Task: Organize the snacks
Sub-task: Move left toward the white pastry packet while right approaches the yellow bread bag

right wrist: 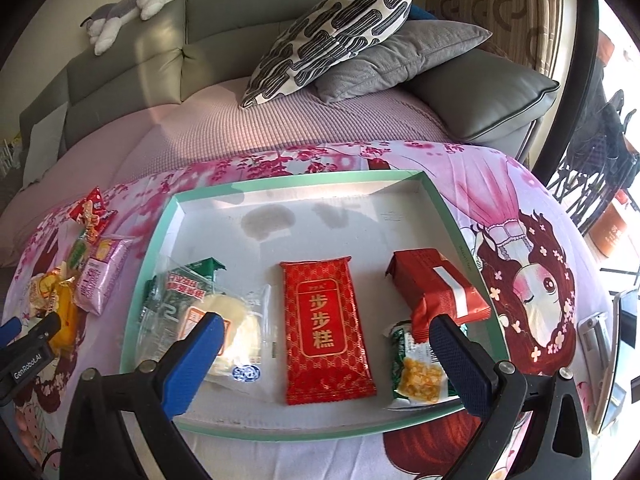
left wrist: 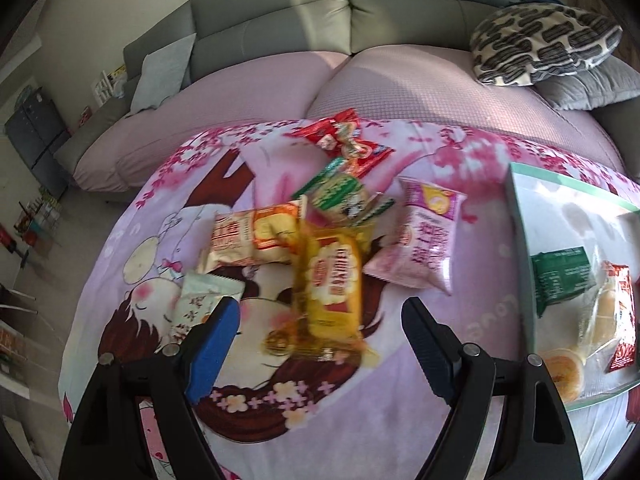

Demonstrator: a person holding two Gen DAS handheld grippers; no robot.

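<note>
My left gripper [left wrist: 320,314] is open and hovers over a pile of loose snacks on the cartoon-print cloth. A yellow packet [left wrist: 332,280] lies between its fingers, and neither pad touches it. Around it lie a cream packet [left wrist: 252,236], a green packet [left wrist: 340,196], a pink packet [left wrist: 424,240], red packets [left wrist: 340,136] and a pale packet [left wrist: 200,300]. My right gripper [right wrist: 326,332] is open above the mint-rimmed tray [right wrist: 296,182]. In the tray a long red packet [right wrist: 328,328] lies between its fingers, with a wrapped bun [right wrist: 236,328], a dark red packet [right wrist: 436,284] and a green corn packet [right wrist: 416,372].
The tray's rim [left wrist: 520,220] stands just right of the pile. A grey sofa [right wrist: 120,80] with a patterned pillow [right wrist: 332,32] and a plush toy [right wrist: 132,4] runs behind the table. A silver object [right wrist: 596,332] lies at the table's right edge.
</note>
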